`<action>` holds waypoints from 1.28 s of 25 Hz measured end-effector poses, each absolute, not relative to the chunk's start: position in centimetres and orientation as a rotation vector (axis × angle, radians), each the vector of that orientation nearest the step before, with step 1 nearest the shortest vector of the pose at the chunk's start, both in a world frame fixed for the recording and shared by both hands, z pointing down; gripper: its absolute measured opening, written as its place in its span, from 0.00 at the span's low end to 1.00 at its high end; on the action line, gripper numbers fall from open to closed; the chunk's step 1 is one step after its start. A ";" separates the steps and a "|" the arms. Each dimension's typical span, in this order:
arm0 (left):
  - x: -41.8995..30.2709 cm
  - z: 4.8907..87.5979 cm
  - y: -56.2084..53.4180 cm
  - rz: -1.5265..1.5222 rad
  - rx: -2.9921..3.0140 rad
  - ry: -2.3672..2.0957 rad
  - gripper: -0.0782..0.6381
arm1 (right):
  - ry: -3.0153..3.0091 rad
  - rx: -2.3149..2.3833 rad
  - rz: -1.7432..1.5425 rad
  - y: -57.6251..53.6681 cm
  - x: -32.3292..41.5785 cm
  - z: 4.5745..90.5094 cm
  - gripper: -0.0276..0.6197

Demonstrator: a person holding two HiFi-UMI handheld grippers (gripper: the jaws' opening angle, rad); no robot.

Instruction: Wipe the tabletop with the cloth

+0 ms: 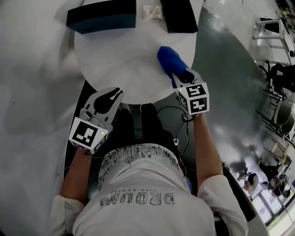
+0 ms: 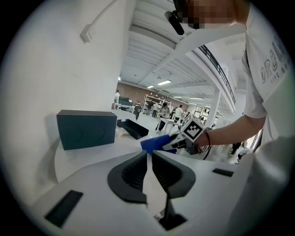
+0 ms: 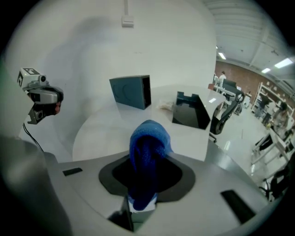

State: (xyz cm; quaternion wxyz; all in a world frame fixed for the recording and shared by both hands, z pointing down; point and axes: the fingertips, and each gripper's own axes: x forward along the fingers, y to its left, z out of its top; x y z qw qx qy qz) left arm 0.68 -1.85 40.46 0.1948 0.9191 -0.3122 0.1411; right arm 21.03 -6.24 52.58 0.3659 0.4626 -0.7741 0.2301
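The right gripper (image 1: pixel 178 74) pinches one end of the cloth (image 1: pixel 168 58), which looks soft and light. The left gripper (image 1: pixel 114 93) has closed, empty jaws.

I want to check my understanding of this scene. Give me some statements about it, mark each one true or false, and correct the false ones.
1. The right gripper is shut on the blue cloth. True.
2. The left gripper holds a second cloth. False: its jaws are together with nothing between them.
3. The dark teal box stands on the floor. False: it stands on the round white table.
4. In the head view, the black box is on the table to the right of the teal box. True.
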 end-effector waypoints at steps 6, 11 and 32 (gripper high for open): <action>-5.5 40.3 -0.5 0.354 2.541 -0.969 0.18 | -2.125 1.062 0.498 -6.5 10.8 49.0 0.20; -10.5 40.2 0.6 0.332 2.508 -1.056 0.18 | -2.203 0.930 0.449 -5.9 2.8 48.2 0.20; -21.3 42.1 3.9 0.295 2.319 -1.294 0.18 | -2.204 0.612 0.424 -4.5 -10.6 55.2 0.20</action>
